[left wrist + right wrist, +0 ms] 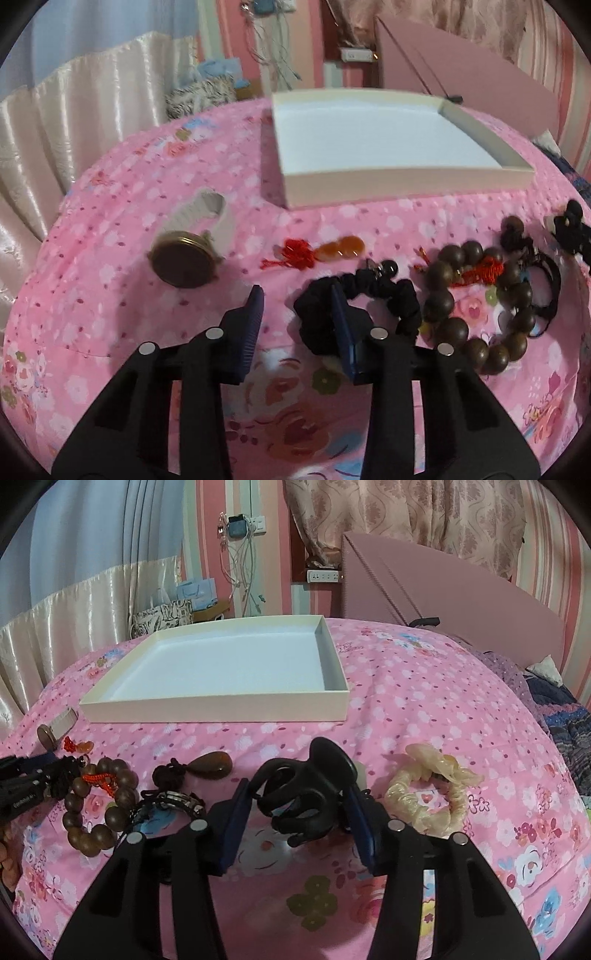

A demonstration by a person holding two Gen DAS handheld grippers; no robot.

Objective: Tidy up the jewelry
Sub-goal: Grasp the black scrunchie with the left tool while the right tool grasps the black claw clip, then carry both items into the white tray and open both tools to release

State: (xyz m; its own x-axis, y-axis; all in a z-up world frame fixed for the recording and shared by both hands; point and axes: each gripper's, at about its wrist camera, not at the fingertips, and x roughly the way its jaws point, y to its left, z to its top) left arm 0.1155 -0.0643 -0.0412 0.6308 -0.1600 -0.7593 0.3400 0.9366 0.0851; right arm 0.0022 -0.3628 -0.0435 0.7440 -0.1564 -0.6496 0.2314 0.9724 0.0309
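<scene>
Black scrunchie [369, 295] part-hidden behind left tongs' [297, 300] finger; black hair claw [570, 225] cut off at frame edge.

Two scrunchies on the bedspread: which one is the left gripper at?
The black scrunchie: the open left gripper has one finger against its loop. The cream scrunchie lies apart, beside the right gripper.

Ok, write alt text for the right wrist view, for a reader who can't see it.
The open right gripper straddles a black claw hair clip lying on a pink floral bedspread, jaws either side of it. Beyond sits an empty white shallow box; a cream scrunchie lies right of the clip, a wooden bead bracelet and amber pendant left.
</scene>
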